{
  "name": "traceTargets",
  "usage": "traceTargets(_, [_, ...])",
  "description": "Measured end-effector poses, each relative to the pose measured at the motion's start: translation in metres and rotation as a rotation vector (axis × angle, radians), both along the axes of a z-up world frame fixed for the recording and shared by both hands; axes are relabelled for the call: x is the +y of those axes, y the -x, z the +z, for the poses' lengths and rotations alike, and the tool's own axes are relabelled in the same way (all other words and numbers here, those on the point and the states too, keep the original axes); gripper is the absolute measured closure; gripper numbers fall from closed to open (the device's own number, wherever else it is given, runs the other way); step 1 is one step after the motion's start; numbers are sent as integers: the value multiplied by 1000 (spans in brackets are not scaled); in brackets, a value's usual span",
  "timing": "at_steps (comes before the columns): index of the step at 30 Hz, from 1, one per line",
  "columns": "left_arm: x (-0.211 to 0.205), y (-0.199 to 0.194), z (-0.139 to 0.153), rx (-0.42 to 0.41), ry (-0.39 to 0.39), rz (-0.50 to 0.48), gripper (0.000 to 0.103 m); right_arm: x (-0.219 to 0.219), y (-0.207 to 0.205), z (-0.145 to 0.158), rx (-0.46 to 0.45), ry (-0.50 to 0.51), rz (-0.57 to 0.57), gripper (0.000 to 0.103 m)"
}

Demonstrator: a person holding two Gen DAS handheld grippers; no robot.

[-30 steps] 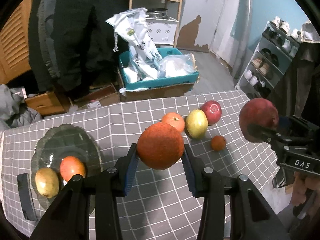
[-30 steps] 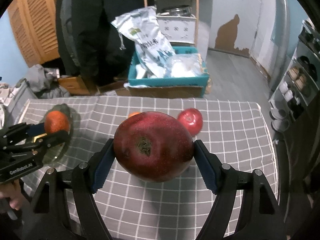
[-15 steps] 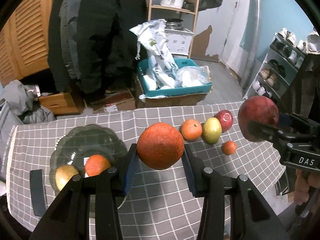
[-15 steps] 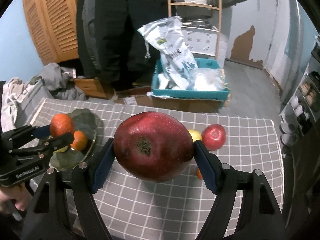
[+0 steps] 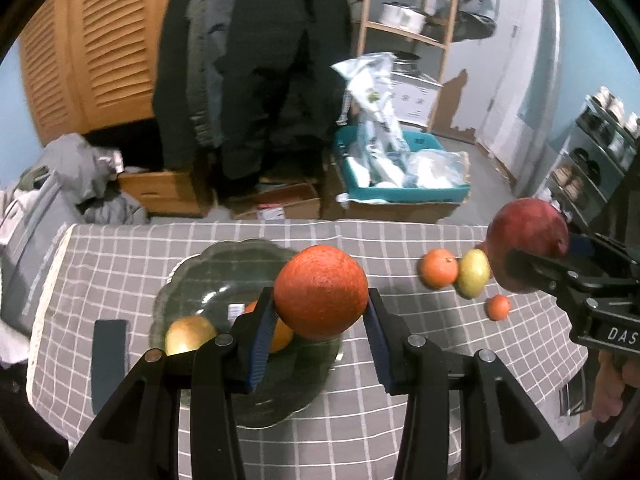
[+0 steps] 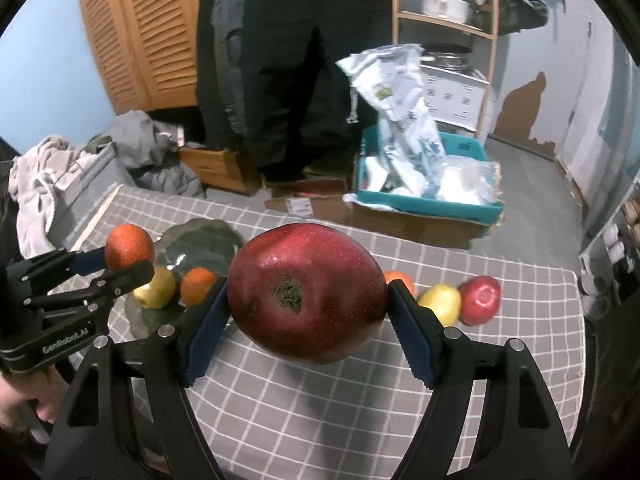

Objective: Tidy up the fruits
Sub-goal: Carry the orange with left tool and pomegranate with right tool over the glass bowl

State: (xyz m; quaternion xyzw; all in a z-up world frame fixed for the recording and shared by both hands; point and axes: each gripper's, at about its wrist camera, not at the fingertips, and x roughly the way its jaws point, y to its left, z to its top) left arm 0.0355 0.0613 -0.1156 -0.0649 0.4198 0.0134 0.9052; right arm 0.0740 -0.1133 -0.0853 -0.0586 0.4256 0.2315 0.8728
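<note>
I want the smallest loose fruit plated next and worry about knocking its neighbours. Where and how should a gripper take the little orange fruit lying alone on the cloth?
Take the small orange fruit across its widest middle, coming from above. It is round, so no side is better for the pads, and it lies apart from the yellow fruit behind it, which probably leaves room for both fingers.

Fruit count: 8 total. In claws: 1 orange, 1 big dark-red fruit. In glass plate, left: 2, one yellow-green fruit and one orange fruit. Loose on worktop, right: 4, being 1 tangerine, 1 yellow-green pear-like fruit, 1 red apple, 1 tiny orange fruit. Claws: 2.
</note>
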Motion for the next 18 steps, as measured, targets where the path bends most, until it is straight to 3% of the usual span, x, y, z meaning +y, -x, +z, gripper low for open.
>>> traceTargets(9, [37, 10, -13, 28, -11, 81, 59, 52, -1, -13, 34, 7, 78, 25])
traceTargets(18, [71, 17, -44, 107, -5, 148, 59, 99, -3, -43, 104, 20, 145, 25])
